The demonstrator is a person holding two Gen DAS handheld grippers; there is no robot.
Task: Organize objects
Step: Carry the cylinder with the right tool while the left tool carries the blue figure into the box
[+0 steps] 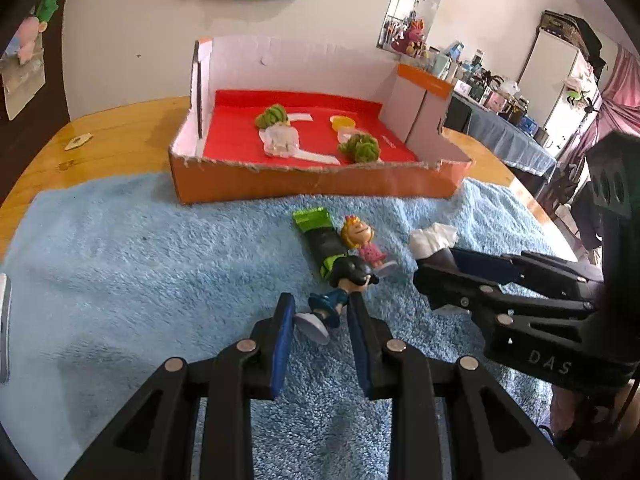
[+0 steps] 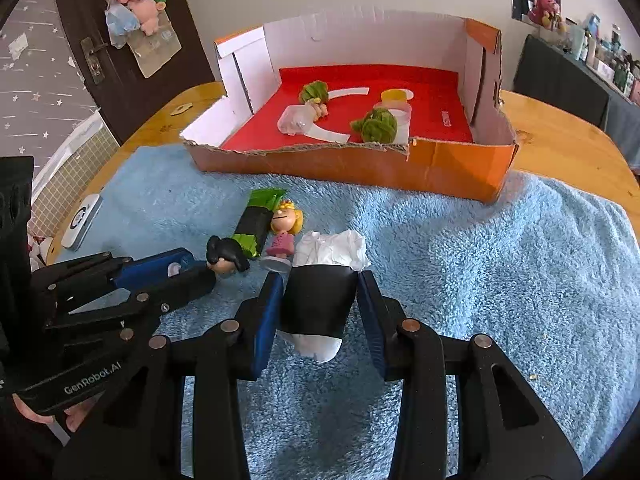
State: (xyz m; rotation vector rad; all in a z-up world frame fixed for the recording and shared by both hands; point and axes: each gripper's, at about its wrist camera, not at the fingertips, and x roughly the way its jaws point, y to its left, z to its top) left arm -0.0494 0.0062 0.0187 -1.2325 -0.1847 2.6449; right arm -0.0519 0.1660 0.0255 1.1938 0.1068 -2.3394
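- Our left claw (image 1: 320,312) lies low over the blue towel (image 1: 140,272), its blue-padded fingers spread around the dark-haired figurine (image 1: 340,292); the right-hand finger looks to touch the figurine's head, the other stands just beside its white base, so we see no firm hold.
- Our right claw (image 2: 318,292) has its two fingers on either side of a black-wrapped white bundle (image 2: 318,300). We see a narrow gap at the right-hand pad, so we cannot tell whether it grips.
- That bundle lies on the towel near the middle of the tabletop (image 1: 120,136), crumpled white paper showing at both ends of the black band.
- Just beyond the dark-haired figurine lie a blonde figurine in a pink dress (image 1: 362,242) and a green-and-black packet (image 1: 320,240), side by side and touching.
- We see an orange cardboard box (image 2: 460,168) at the far edge of the towel, its front wall cut low and ragged, its floor red.
- Inside the box are two green fuzzy balls (image 2: 376,126), a clear plastic piece (image 2: 294,122), a yellow lid (image 2: 394,96) and curved white strips.
- At the left edge of the tabletop, a small white device (image 2: 82,220) rests partly on the towel.
- Beyond the tabletop, plush toys (image 2: 132,4) hang on a dark door.
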